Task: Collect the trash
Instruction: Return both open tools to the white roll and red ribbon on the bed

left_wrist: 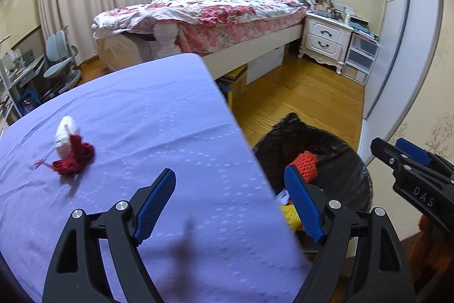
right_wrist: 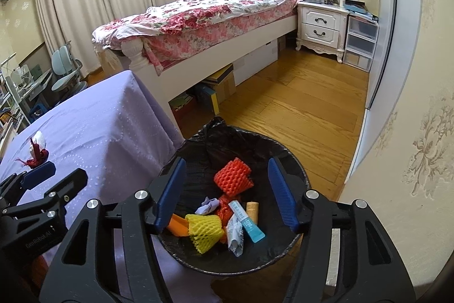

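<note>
Left gripper [left_wrist: 229, 203]: jaws spread, empty, over the table [left_wrist: 142, 110] edge.
Right gripper [right_wrist: 227, 195]: jaws spread, empty, above the bin [right_wrist: 283, 152].
Tissue [left_wrist: 65, 137]: on table, touching red yarn [left_wrist: 74, 161].
Bin contents: foam nets, wrappers.

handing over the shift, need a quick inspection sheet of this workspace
surface: table under a lilac cloth
job's things: red yarn tangle beside white wad on the cloth; bin with black liner holds foam nets, tube, wrappers
clutter: nothing seen
grippers: left gripper open over the table edge; right gripper open over the bin
cables: nothing seen
surroundings: bed, nightstand, wooden floor
</note>
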### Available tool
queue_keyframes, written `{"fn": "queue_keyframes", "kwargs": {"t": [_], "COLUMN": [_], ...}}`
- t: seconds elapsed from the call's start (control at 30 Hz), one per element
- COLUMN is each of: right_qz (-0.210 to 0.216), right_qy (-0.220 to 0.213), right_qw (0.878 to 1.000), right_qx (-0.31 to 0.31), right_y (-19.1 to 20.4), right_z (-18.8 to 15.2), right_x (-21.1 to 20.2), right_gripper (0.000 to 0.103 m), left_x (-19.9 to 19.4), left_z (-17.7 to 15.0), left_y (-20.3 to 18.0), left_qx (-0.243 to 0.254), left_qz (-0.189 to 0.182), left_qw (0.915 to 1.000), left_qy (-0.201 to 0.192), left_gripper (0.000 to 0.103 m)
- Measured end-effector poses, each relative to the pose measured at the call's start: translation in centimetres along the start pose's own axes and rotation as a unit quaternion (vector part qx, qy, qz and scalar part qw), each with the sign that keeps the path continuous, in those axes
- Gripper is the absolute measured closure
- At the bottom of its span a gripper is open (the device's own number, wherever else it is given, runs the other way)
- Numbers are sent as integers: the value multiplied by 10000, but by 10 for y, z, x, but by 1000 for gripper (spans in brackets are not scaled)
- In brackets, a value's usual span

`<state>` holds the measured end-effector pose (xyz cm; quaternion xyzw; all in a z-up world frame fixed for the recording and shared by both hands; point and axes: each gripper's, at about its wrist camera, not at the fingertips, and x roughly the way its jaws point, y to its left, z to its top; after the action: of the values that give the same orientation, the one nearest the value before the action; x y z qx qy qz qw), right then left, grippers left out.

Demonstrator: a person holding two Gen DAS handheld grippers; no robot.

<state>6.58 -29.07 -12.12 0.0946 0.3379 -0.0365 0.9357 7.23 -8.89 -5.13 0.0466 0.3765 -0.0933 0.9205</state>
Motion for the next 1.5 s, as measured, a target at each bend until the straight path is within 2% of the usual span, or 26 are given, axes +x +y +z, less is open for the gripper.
{"fn": "queue_keyframes", "kwargs": {"t": [0.1,0.3,0.63,0.83,1.03,1.13,1.5], "right_qz": [128,497,1193,1551,1706,1738,1633], "right_qy": [22,116,396,758,924,969,1045], "right_qw": [9999,9980,9870,9747,9639,9604,9614], "right_qx": [-76,-364,-1002,-1418,-1822,-1951,-1954], "right_y": [15,57,146,209,262,286,335], "right_z": [-1,-2,-14,-28,-38,-41,-36], "right_x": [0,1,4,12,19,24,46], "right_gripper": [38,37,32,32,32,32,32], "left_x": [-6,-21,-43,-49,-54,-55,-49], "left_z": [-3,-12,-41,-57,-70,-70,-67], "left_y": [20,72,165,203,234,242,262], "left_qx": [-124,-495,-1120,-1201,-1564,-1579,-1774], "left_qz": [178,641,1541,2006,2043,2113,2044], "left_qw": [9998,9967,9817,9723,9662,9645,9625], "left_qy": [-14,-74,-37,23,153,143,181], "left_gripper": [24,23,22,22,22,22,22]}}
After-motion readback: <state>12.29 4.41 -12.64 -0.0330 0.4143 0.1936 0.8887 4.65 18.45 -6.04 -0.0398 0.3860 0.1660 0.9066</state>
